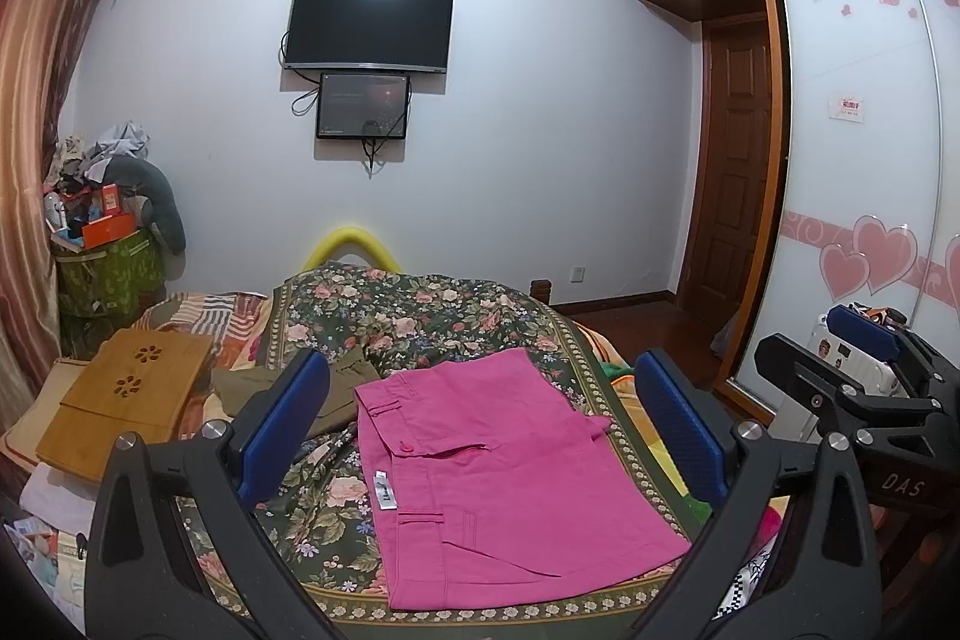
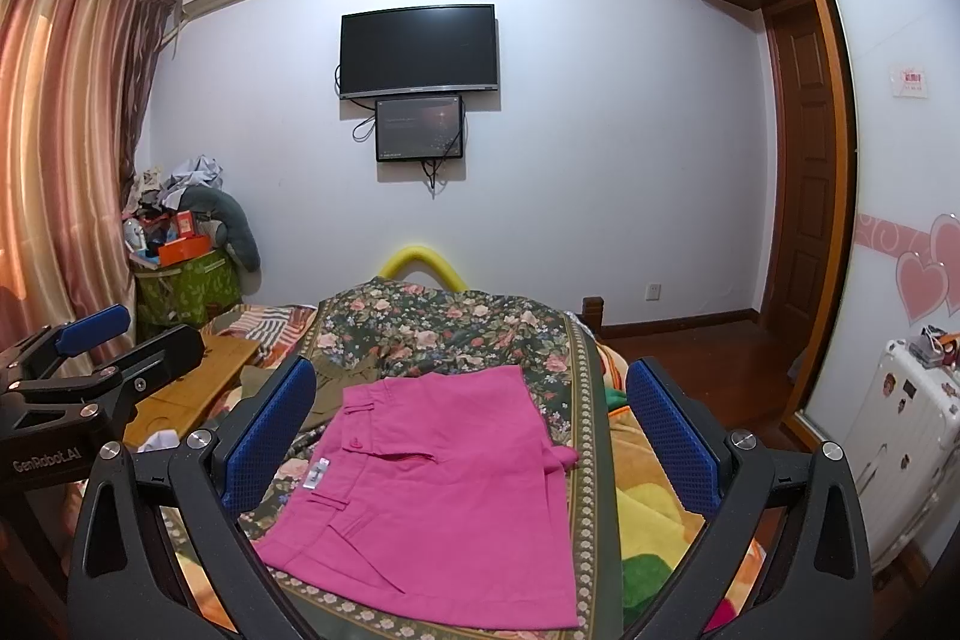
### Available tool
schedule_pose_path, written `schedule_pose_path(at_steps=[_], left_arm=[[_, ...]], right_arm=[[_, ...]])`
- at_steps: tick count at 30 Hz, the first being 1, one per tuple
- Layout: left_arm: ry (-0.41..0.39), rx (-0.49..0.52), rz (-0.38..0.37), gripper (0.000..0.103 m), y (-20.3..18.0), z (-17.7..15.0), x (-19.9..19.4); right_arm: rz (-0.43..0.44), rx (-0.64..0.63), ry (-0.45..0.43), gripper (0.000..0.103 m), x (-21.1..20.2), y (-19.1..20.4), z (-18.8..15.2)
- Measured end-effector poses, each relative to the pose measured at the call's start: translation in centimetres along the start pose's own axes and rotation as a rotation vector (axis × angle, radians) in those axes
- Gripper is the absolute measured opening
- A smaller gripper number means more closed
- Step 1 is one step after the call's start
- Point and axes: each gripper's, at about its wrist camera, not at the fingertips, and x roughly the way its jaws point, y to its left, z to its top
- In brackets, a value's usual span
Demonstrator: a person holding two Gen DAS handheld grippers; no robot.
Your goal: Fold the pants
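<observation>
Left wrist view: the left gripper (image 1: 480, 424) hangs wide open and empty over the pink pants (image 1: 504, 466), which lie folded flat on the floral bed cover (image 1: 420, 316).

Right wrist view: the right gripper (image 2: 471, 436) is likewise spread and empty above the pants (image 2: 444, 496). The cloth looks light, limp cotton; pinching a corner near the waistband (image 2: 336, 466) seems best.

Dim, even indoor light, soft shadows, sharp centre, strong fisheye bending and dark vignetted corners

Both views above bed (image 1: 456, 316), wallward
</observation>
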Motion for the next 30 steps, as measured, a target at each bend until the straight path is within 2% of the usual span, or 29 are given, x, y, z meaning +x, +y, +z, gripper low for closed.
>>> schedule_pose_path(at_steps=[20,30], left_arm=[[0.011,0.000,0.007,0.103,0.1,0.1,0.2],[0.046,0.001,0.013,0.103,0.4,-0.4,2.1]], right_arm=[[0.004,0.004,0.004,0.103,0.1,0.0,-0.4],[0.003,0.011,0.033,0.103,1.2,-0.6,-0.7]])
